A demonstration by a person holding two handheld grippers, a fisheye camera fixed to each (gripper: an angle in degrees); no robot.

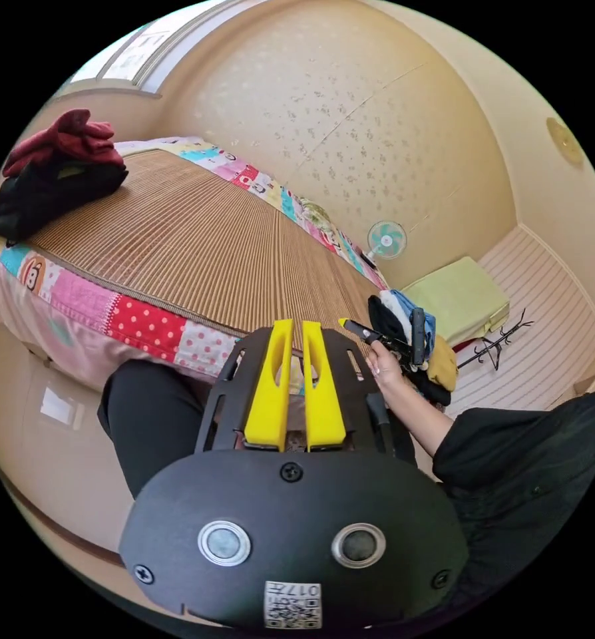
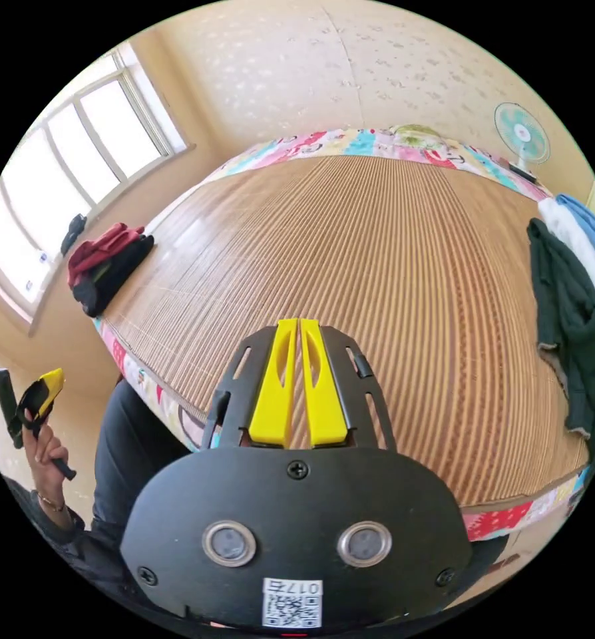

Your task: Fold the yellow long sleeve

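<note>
Left gripper view: left tool (image 1: 297,326) jaws nearly together, grasping nothing, above bed mat (image 1: 198,246). Right tool (image 2: 298,324) clenched, empty. Clothes pile (image 2: 577,299) at mat edge.

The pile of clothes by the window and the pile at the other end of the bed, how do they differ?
The window-side pile is dark red over black; the other pile mixes dark green, white and blue, and the left gripper view adds a mustard-yellow piece. The window-side pile looks stacked and compact, while the other pile lies loose and rumpled, draping over the bed's edge. Both rest on the woven mat, and neither gripper holds either.
</note>
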